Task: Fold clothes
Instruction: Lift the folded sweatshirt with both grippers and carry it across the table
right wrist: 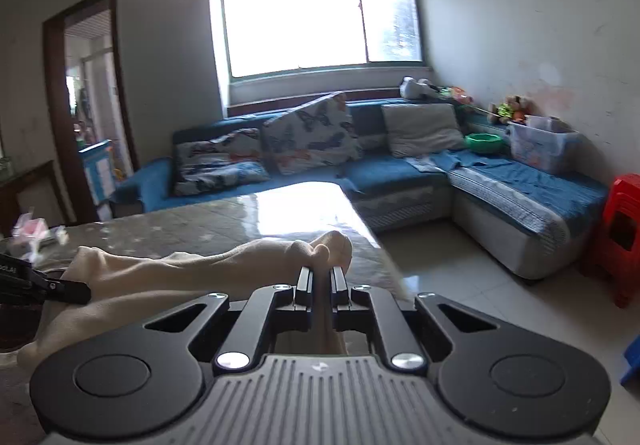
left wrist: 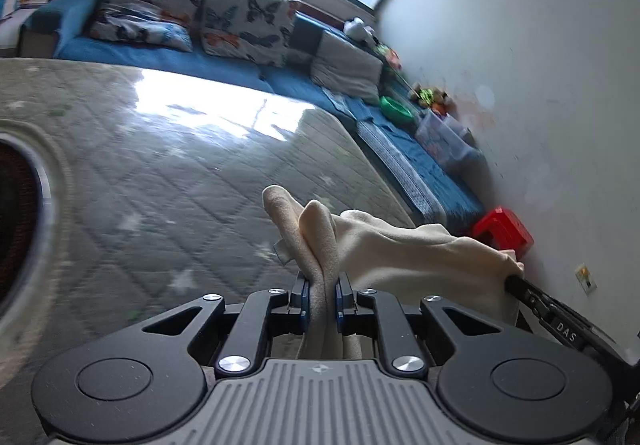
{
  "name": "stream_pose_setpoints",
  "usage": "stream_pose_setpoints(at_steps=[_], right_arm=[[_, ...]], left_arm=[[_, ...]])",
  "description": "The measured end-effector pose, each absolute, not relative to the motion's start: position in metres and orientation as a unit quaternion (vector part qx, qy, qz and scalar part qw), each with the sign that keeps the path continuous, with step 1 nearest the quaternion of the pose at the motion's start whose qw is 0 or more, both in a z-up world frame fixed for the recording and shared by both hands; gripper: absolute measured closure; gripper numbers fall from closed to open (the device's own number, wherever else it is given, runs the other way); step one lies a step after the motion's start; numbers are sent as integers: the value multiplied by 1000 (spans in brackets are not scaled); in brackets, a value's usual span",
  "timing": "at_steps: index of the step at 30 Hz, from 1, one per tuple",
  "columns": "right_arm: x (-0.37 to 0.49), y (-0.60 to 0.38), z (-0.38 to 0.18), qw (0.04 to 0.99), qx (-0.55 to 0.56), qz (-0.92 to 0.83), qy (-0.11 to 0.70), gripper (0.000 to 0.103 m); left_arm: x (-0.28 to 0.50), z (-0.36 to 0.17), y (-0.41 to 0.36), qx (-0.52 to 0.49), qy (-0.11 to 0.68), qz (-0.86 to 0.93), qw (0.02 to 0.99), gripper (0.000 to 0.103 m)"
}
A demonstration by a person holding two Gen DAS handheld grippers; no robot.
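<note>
On my left, the left gripper (left wrist: 322, 299) is clenched on a bunched edge of the cream garment (left wrist: 400, 245), with fabric poking up between the blue pads and hanging down behind them. From there the cloth stretches across to the right, a slack, rumpled band held in the air above the quilted table (left wrist: 168, 173), touching nothing that I can see. At its far end my right gripper (right wrist: 322, 285) is likewise clamped on a gathered corner, the jaws nearly closed with a thin fold pinched between them. Beyond the table sits the blue sofa (right wrist: 392, 173), and a red stool (right wrist: 620, 237) stands by the wall.

I judge the folding barely begun: I have the piece lifted by two points, but it is neither spread flat nor creased. Still ahead are laying it out on the table, smoothing it, and making the folds.
</note>
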State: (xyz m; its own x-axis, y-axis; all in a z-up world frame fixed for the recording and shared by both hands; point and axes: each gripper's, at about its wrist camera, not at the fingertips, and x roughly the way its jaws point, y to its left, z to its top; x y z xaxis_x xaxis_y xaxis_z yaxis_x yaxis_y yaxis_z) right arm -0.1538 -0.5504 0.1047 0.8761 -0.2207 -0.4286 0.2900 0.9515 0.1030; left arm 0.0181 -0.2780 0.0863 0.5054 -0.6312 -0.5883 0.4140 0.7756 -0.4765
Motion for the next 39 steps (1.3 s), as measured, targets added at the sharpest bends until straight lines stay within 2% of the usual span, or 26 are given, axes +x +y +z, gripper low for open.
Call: stream_pose_setpoints(at_steps=[8,12,17,22,24,32,39], right_arm=[[-137,-584,69,944,93,-176,263,95],[-129,-590,50,933,92,-192,289,91],[-123,-574,61,939,75,-189,277,91],[-91,-547,60,945,88,-103,297,88],[-77,-539,55,944,83,-88,307,85],[-45,-529,38,940,63,-72,326,84],[-36,-522,33,940,51,-79,328,76]], left_arm=[[36,58,-302,-103,427,-288,851,90],[35,54,-300,-94,430,-277,854,89],[18,68,-303,-75,403,-285,866,89],[-5,76,-322,-71,389,-357,846,89],[-15,75,-331,-60,389,-383,836,89],[-23,50,-345,-33,410,-406,816,89],[-27,44,-337,-41,403,-412,816,89]])
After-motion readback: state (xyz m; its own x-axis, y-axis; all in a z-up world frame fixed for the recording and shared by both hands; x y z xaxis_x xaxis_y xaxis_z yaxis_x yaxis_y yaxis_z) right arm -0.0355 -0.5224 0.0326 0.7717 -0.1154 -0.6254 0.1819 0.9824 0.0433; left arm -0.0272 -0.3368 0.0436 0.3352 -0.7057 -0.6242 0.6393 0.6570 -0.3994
